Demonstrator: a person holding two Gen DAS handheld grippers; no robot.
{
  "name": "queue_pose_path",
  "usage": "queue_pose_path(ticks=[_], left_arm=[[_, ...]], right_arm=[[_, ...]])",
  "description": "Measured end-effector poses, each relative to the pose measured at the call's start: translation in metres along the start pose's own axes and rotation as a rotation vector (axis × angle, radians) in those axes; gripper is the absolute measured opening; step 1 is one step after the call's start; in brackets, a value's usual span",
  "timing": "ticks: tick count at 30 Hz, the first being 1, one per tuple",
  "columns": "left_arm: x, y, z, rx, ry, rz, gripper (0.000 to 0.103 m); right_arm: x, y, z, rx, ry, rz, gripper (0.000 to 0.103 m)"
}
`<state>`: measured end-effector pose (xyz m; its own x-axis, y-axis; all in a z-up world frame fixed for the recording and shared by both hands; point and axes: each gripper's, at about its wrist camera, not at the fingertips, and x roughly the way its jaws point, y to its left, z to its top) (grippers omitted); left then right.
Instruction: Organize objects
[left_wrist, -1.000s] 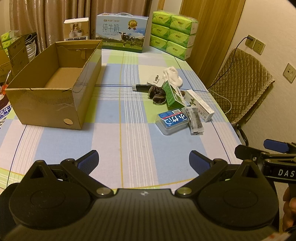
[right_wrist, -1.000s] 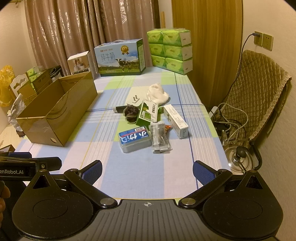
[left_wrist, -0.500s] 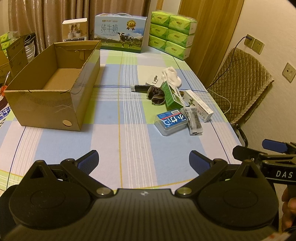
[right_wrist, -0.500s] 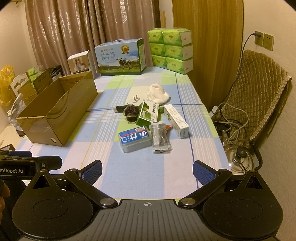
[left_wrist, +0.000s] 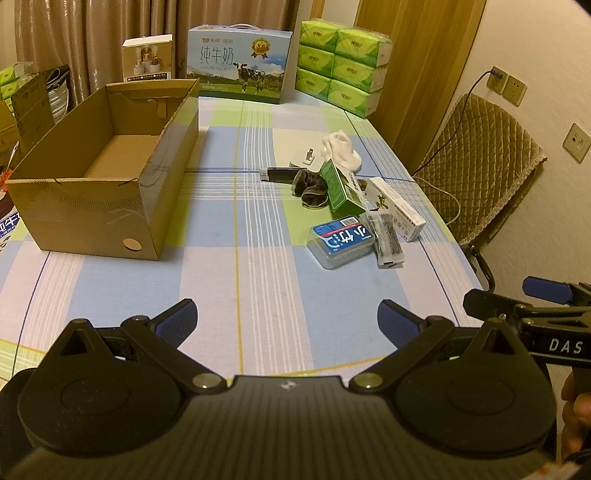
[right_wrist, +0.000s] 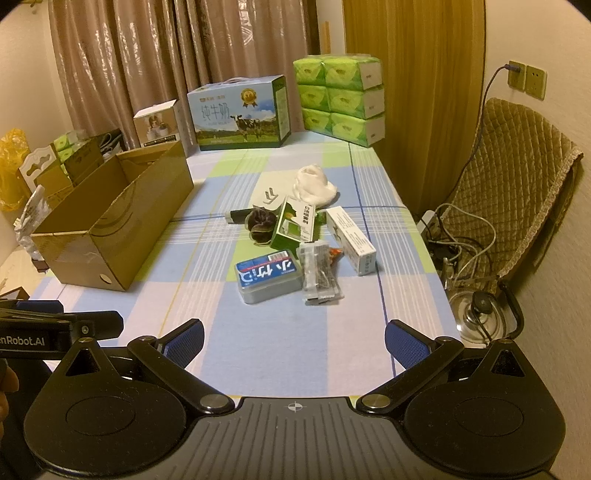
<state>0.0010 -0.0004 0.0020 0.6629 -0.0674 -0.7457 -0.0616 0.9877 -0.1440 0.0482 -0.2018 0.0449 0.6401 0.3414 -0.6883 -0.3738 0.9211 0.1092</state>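
Observation:
An open cardboard box (left_wrist: 96, 184) (right_wrist: 110, 229) stands on the left of the checked tablecloth and looks empty. A pile of small items lies to its right: a blue-lidded case (left_wrist: 341, 240) (right_wrist: 267, 275), a clear packet of dark pieces (left_wrist: 386, 240) (right_wrist: 319, 275), a green carton (left_wrist: 340, 186) (right_wrist: 293, 225), a white carton (left_wrist: 397, 208) (right_wrist: 351, 240), a dark scrunchie (left_wrist: 310, 186) (right_wrist: 260, 223), a black stick (left_wrist: 279, 172), a white plug (left_wrist: 304, 157) and a white cloth (left_wrist: 341, 146) (right_wrist: 314, 182). My left gripper (left_wrist: 286, 323) and right gripper (right_wrist: 293, 341) are open and empty above the near table edge.
A milk carton case (left_wrist: 238, 70), stacked green tissue packs (left_wrist: 341, 62) and a small white box (left_wrist: 147, 59) stand at the far end. A quilted chair (right_wrist: 509, 192), cables and a kettle (right_wrist: 480, 314) are right of the table. Curtains hang behind.
Both views shift only slightly. The grippers stay open and nothing on the table has moved.

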Motion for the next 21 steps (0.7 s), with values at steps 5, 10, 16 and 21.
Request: queue_pose_path(ticks=[5, 10, 16, 21], left_arm=[[0.003, 0.001, 0.0, 0.004, 0.007, -0.003, 0.102], [0.011, 0.005, 0.007, 0.011, 0.015, -0.023, 0.102], [0.032, 0.001, 0.022, 0.14, -0.015, -0.015, 0.102], [0.067, -0.014, 0.037, 0.319, -0.022, -0.011, 0.101]], right_arm=[[0.003, -0.007, 0.001, 0.012, -0.002, 0.002, 0.101], [0.007, -0.016, 0.004, 0.026, -0.01, 0.007, 0.101], [0.011, -0.03, 0.015, 0.041, -0.083, -0.065, 0.101], [0.035, -0.038, 0.029, 0.01, -0.029, -0.032, 0.101]])
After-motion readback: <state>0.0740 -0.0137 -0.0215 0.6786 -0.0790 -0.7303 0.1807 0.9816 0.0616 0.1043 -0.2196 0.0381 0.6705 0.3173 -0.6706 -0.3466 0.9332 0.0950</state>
